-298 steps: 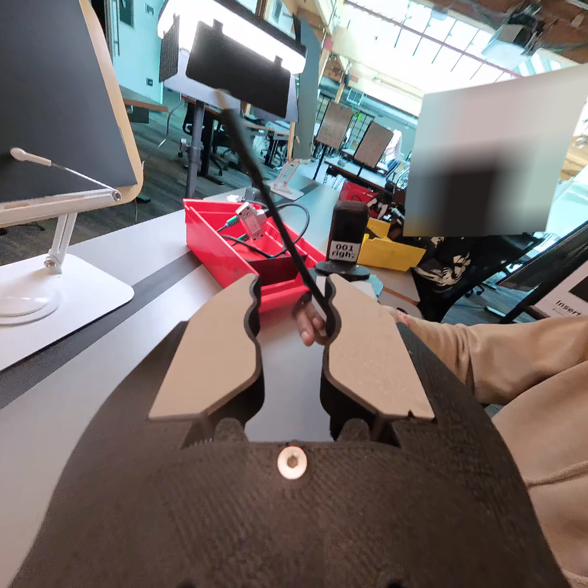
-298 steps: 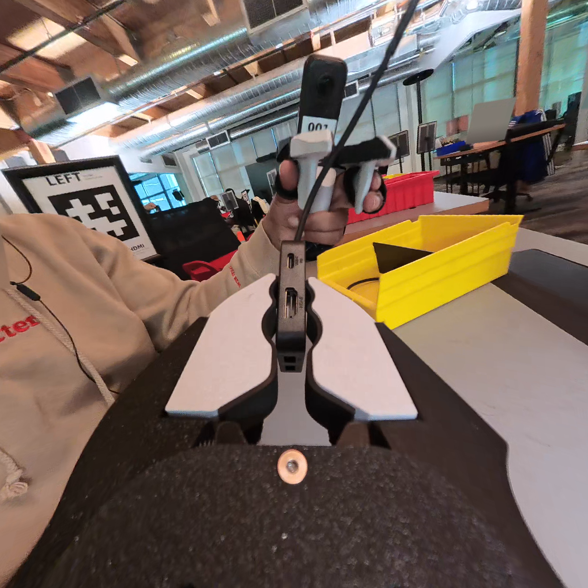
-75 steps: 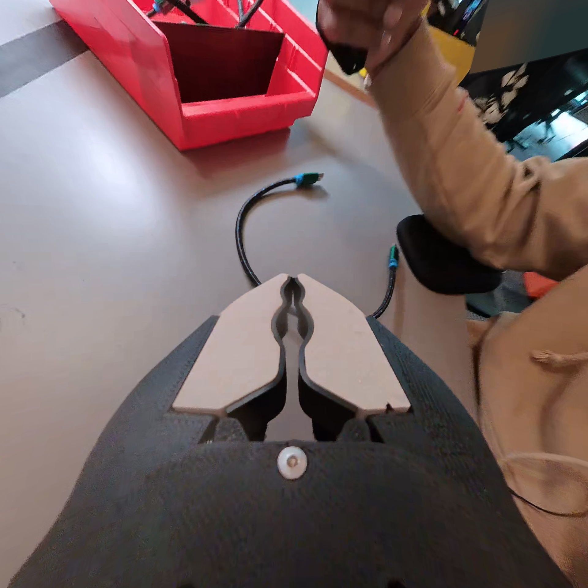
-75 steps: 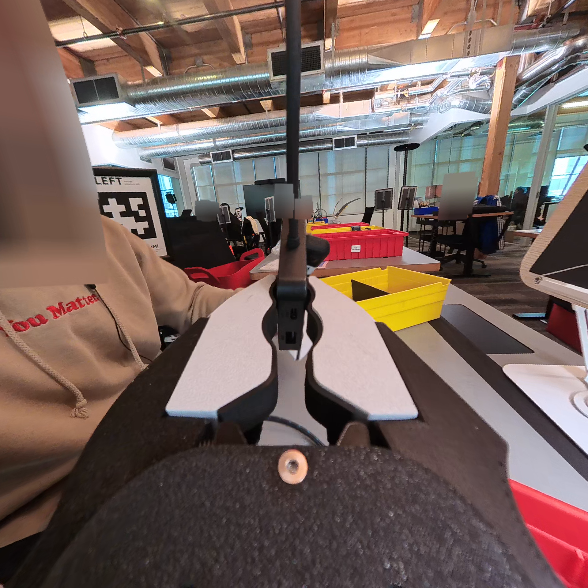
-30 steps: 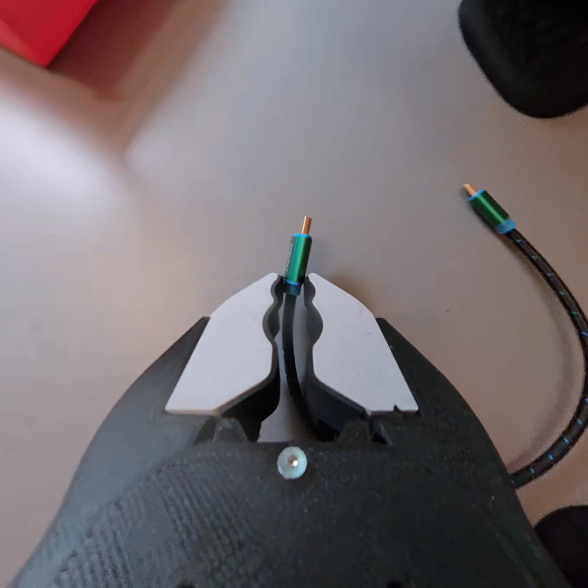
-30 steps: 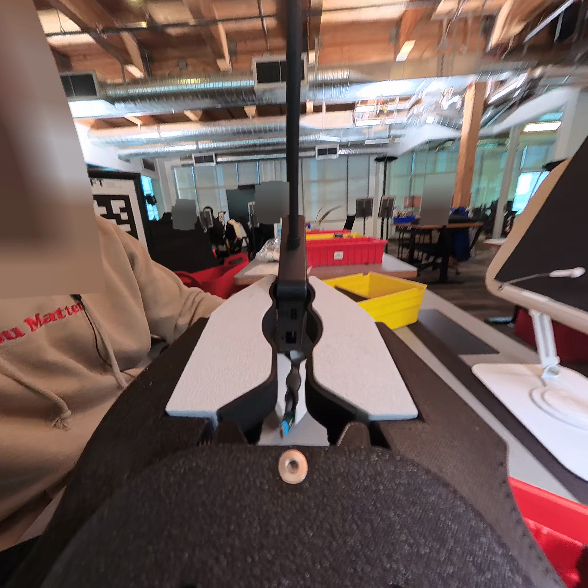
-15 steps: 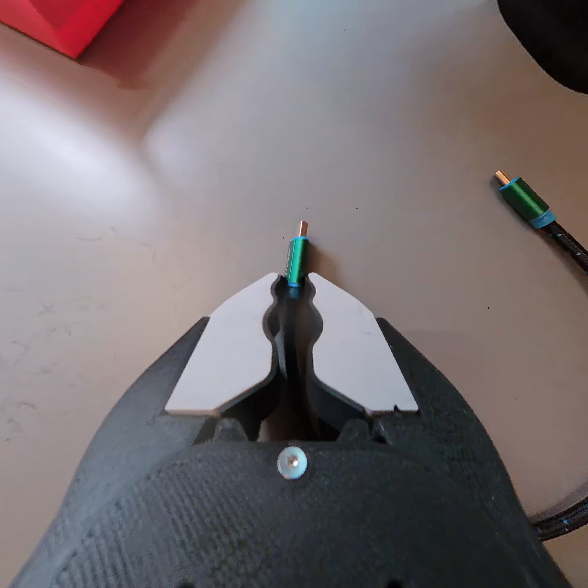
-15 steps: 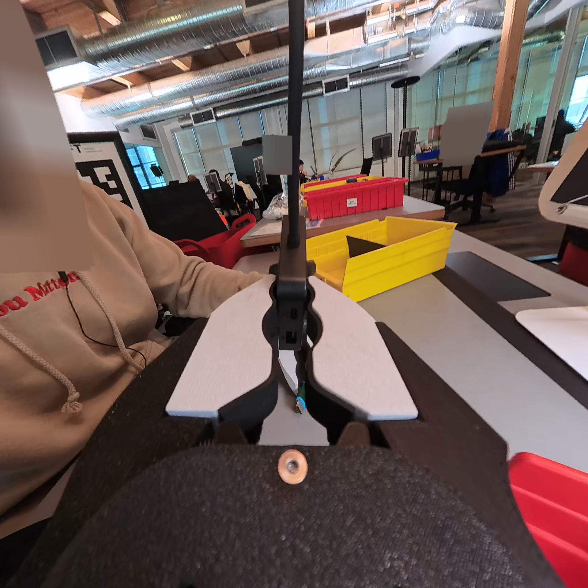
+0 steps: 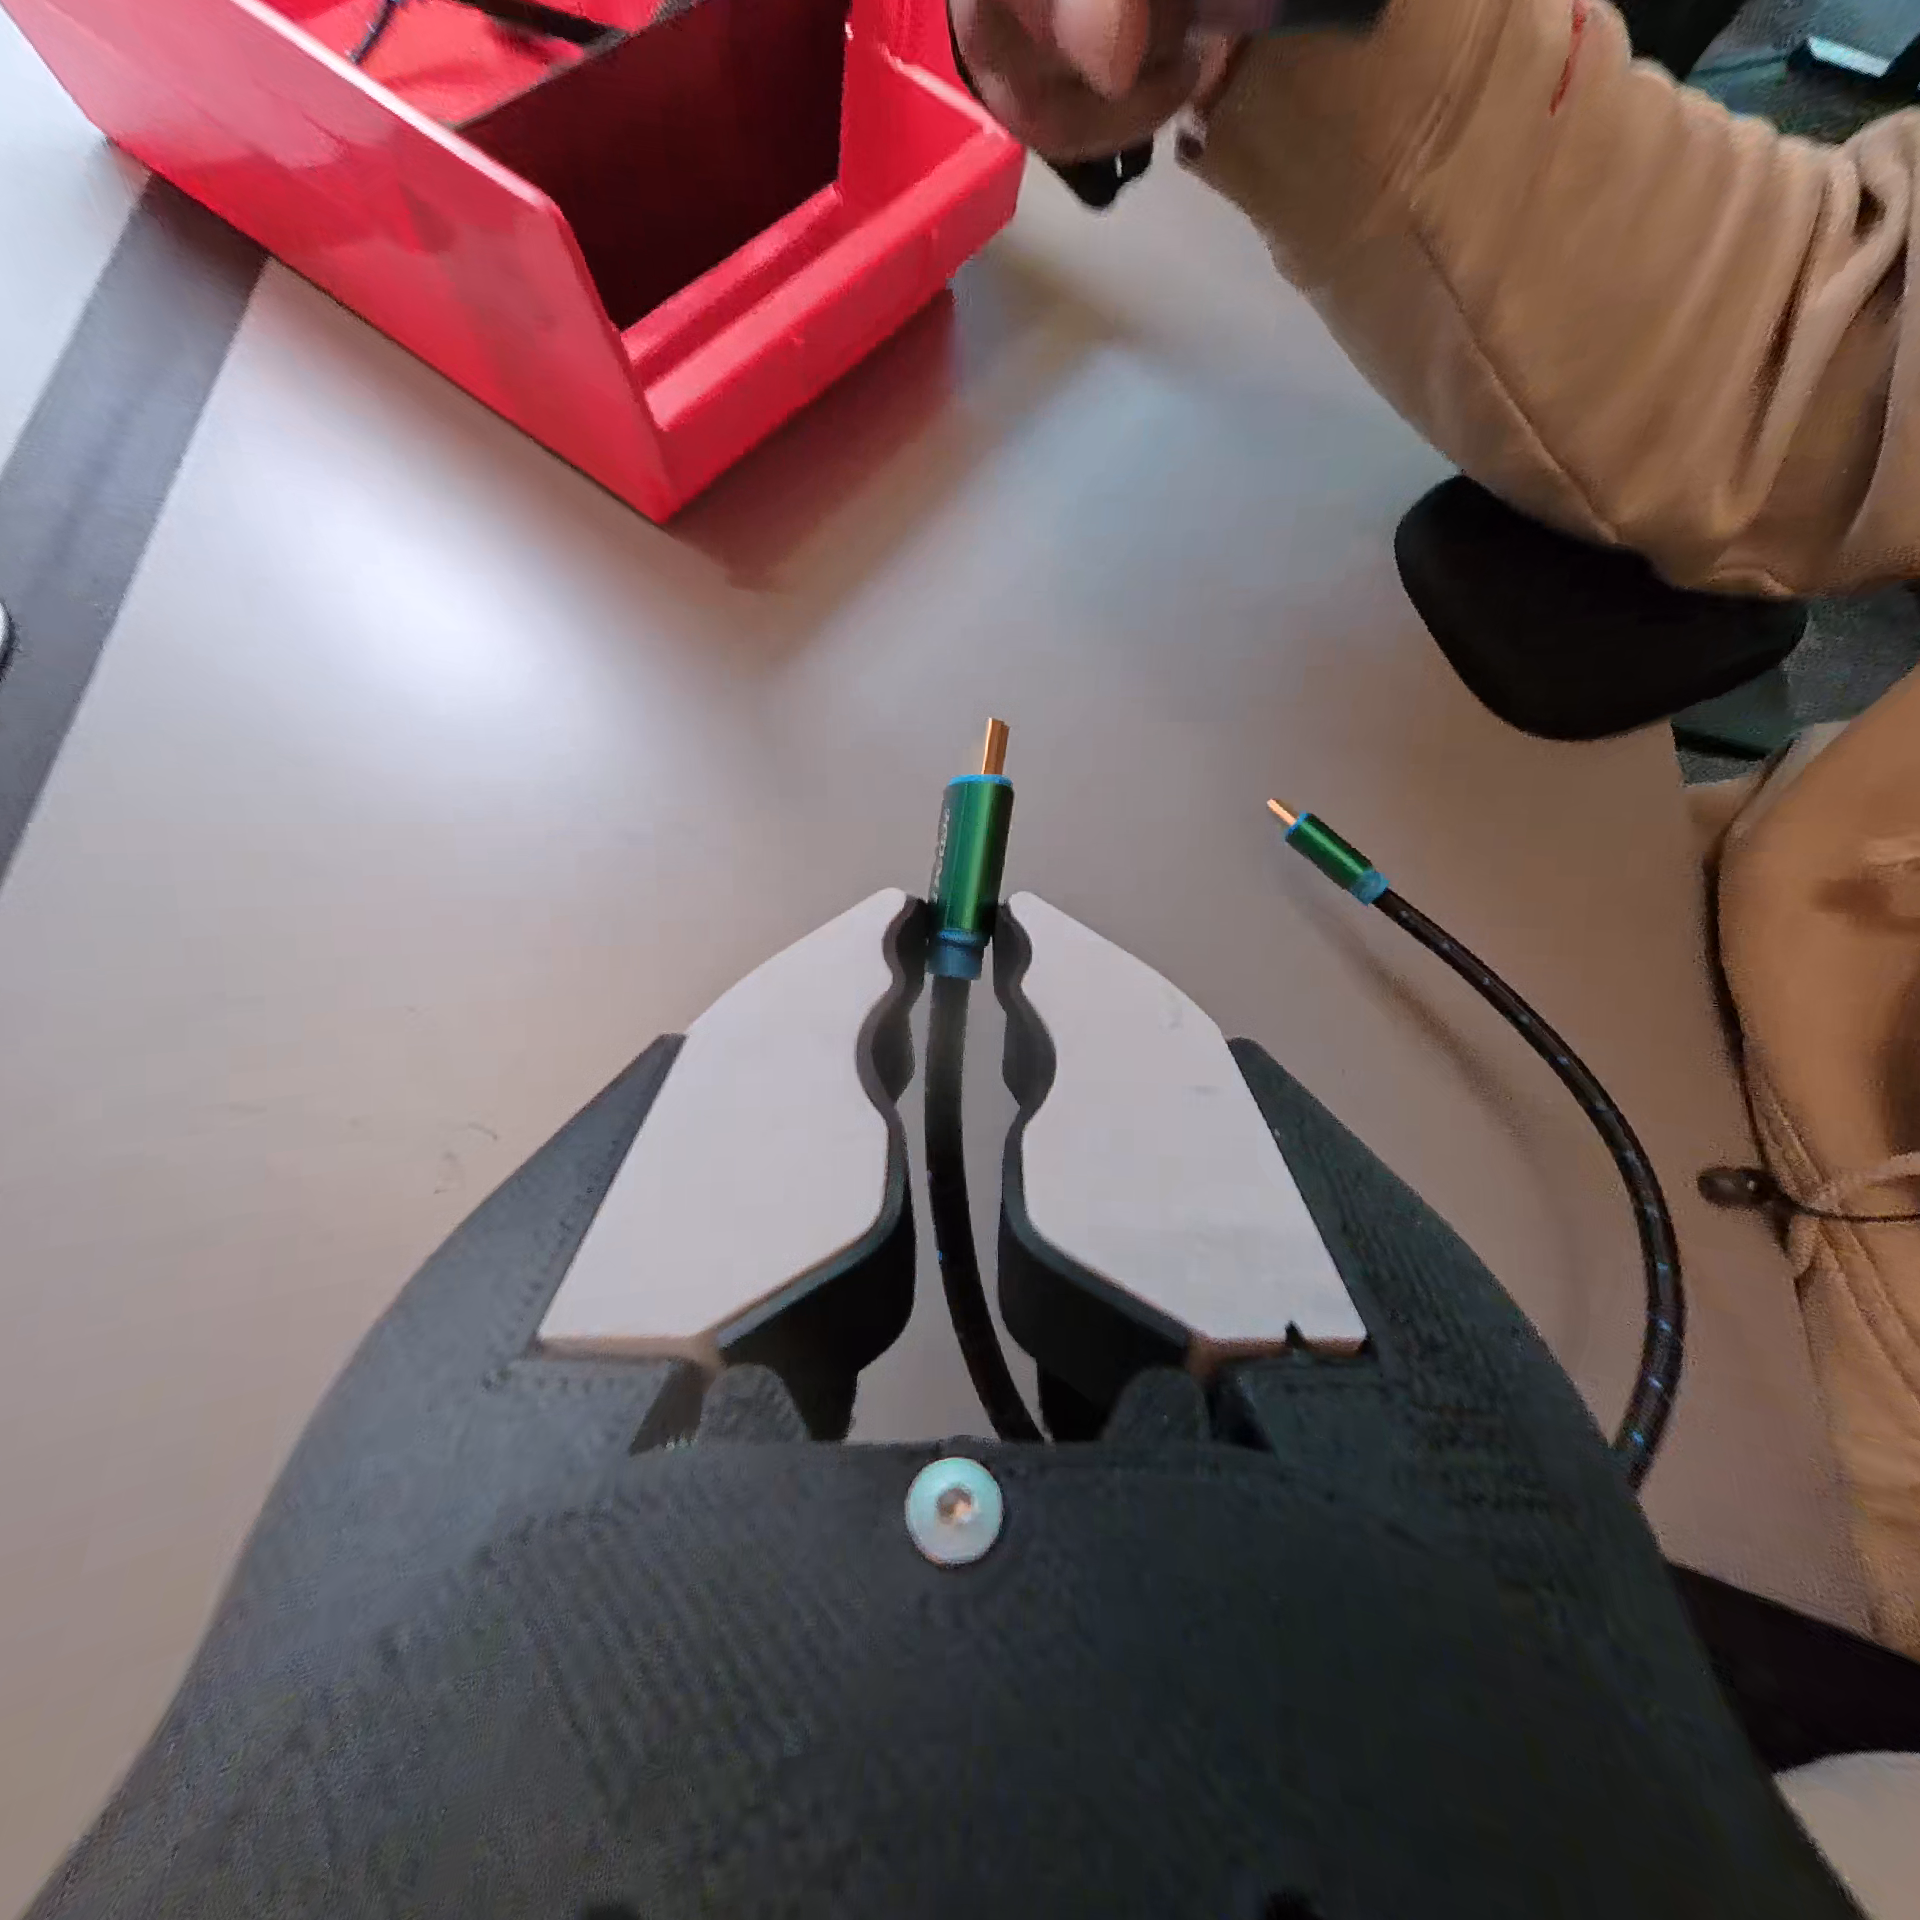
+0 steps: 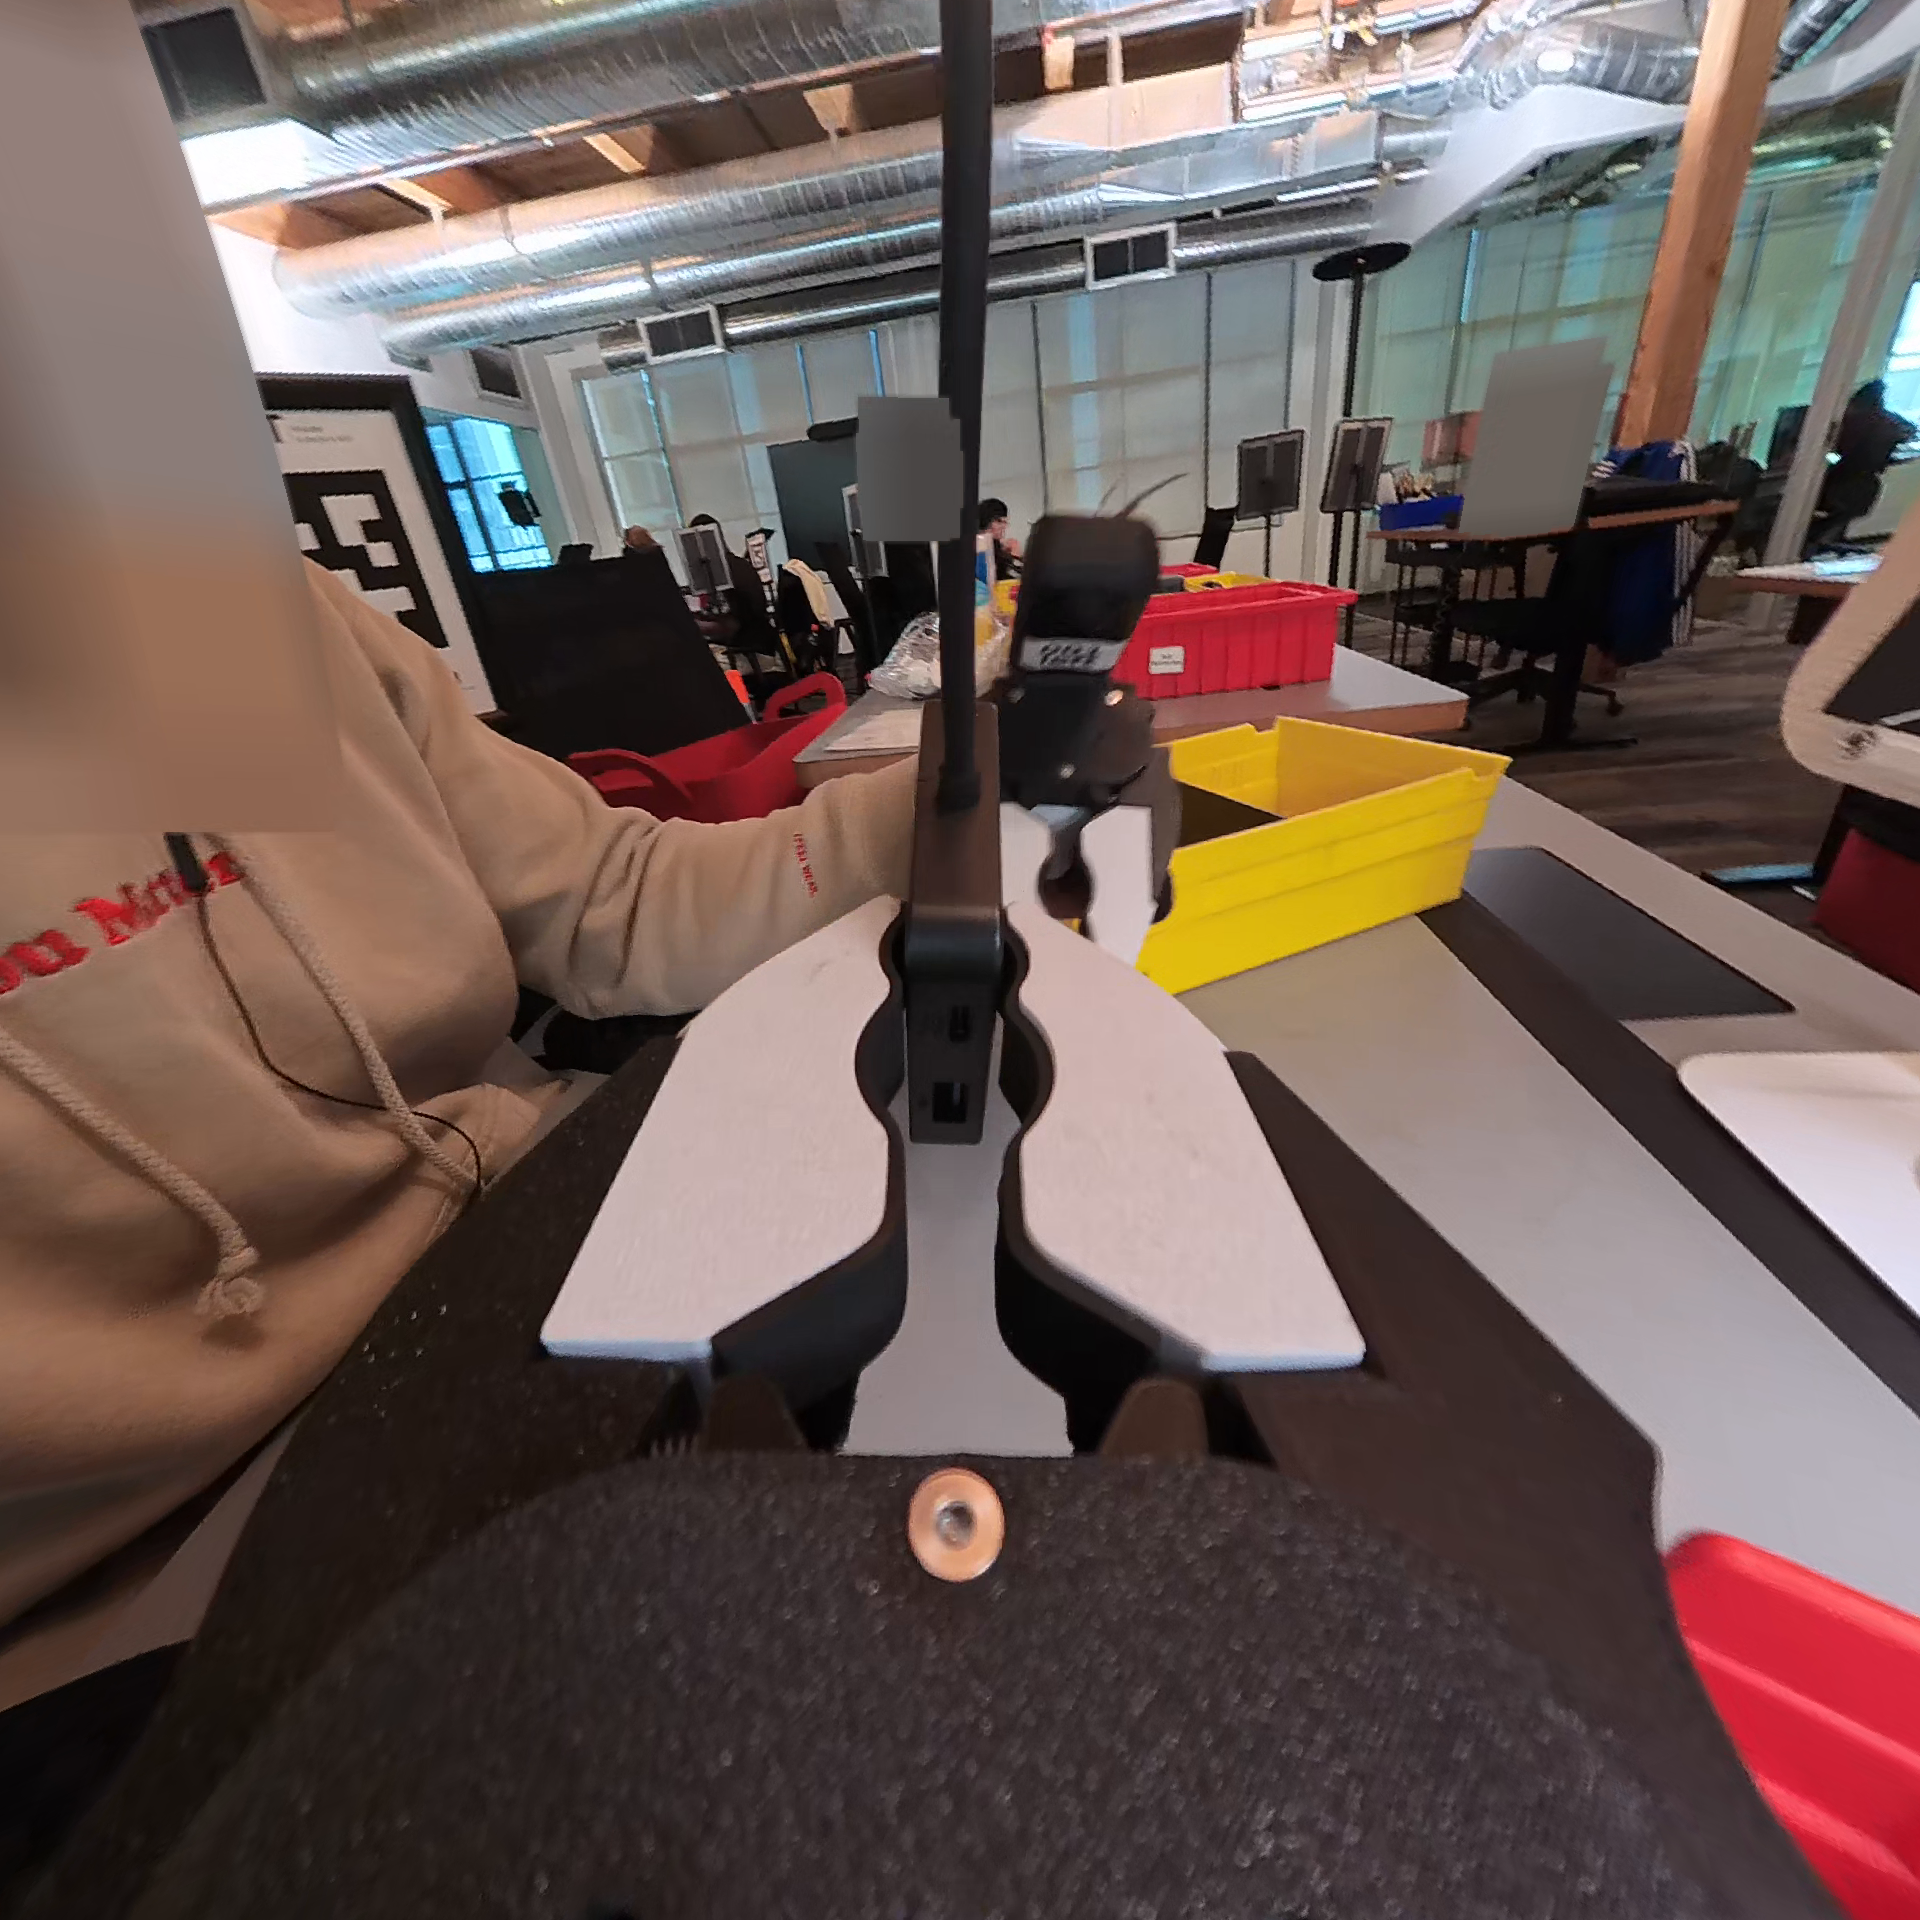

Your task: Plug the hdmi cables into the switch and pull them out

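Note:
My left gripper [image 9: 961, 914] is shut on an HDMI cable's green plug [image 9: 966, 852], held above the grey table with its gold tip pointing forward. The braided black cable runs back between the fingers. The cable's other green plug [image 9: 1330, 854] lies on the table to the right. My right gripper [image 10: 951, 935] is shut on the black HDMI switch [image 10: 948, 1029], held upright in the air with its ports facing the camera. A black cable [image 10: 961, 416] rises from the switch's top. The left gripper [image 10: 1081, 748] also shows behind the switch in the right wrist view.
A red bin [image 9: 582, 249] stands on the table ahead on the left. A yellow bin [image 10: 1320, 831] stands beyond the switch. A person's tan sleeve [image 9: 1558, 260] reaches over the table. A white monitor base [image 10: 1818, 1132] sits at the right. A dark strip [image 9: 94, 416] crosses the table. There is about 15 cm between the tips of the two grippers.
My left gripper has lifted with the green plug and tilted up, so the red bin and the sleeve are back in view. My right gripper keeps hold of the switch.

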The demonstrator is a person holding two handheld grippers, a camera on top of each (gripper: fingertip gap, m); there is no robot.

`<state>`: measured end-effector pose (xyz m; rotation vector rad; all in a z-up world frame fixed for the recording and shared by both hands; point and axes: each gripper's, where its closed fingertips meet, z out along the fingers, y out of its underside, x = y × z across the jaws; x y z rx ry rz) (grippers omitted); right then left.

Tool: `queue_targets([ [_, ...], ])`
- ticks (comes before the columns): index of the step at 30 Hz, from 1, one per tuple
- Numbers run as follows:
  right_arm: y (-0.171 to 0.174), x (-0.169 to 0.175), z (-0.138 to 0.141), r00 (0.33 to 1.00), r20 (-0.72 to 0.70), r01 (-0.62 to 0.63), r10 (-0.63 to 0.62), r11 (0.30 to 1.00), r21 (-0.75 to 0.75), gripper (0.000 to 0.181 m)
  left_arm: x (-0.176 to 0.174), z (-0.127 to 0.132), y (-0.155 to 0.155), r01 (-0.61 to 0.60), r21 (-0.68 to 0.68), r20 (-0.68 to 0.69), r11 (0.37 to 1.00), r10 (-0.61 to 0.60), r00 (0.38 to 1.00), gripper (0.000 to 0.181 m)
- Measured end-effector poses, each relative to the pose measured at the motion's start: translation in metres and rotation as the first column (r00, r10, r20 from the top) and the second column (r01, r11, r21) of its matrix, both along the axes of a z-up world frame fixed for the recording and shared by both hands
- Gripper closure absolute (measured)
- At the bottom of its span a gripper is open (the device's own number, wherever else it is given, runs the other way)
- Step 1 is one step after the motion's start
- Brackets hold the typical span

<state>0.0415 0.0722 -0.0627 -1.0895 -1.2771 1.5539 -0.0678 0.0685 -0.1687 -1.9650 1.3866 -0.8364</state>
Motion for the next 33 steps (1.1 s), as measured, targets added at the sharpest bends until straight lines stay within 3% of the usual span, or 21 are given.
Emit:
queue_targets([
  [9,-0.01,-0.015,-0.017,0.996,0.066,-0.062,0.062,0.998,-0.001,0.168,0.021,0.028,-0.014,-0.043,-0.019,0.079,0.999,0.045,0.996,0.168],
  [13,-0.014,-0.026,-0.033,0.987,0.138,-0.082,0.081,0.997,0.0,0.168,0.031,0.034,-0.032,0.0,-0.069,0.076,0.998,0.005,0.997,0.168],
  [24,-0.029,-0.044,-0.059,0.937,0.347,-0.1,0.04,0.983,0.157,0.168,0.022,0.014,-0.045,0.045,-0.185,-0.01,0.982,-0.047,0.999,0.168],
  [33,-0.037,-0.052,-0.059,0.929,0.366,-0.117,0.044,0.977,0.179,0.168,0.023,0.009,-0.049,0.062,-0.191,-0.027,0.98,-0.068,0.997,0.168],
])
